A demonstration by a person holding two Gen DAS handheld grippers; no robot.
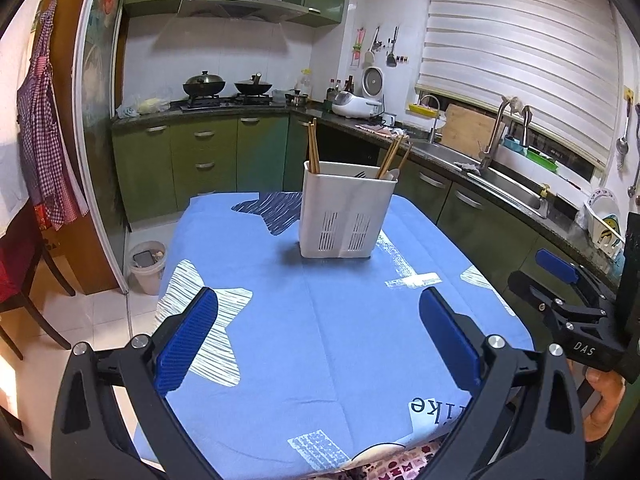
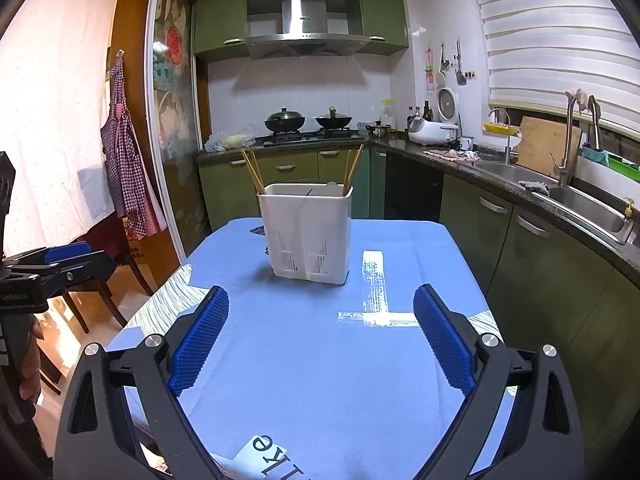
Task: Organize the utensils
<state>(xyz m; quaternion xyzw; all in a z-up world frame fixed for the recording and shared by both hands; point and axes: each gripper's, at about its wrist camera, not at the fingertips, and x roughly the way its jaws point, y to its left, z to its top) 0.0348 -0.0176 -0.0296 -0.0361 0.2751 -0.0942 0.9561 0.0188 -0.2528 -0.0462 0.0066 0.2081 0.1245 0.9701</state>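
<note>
Green cabinets (image 1: 204, 156), shuttered window (image 1: 520, 52).

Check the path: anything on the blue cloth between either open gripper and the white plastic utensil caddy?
Nothing visible. Only bare blue tablecloth lies between the left gripper, the right gripper and the white plastic utensil caddy.

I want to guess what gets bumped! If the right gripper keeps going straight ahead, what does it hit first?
Probably the white utensil holder with chopsticks. The open right gripper points roughly at it over bare blue tablecloth.
</note>
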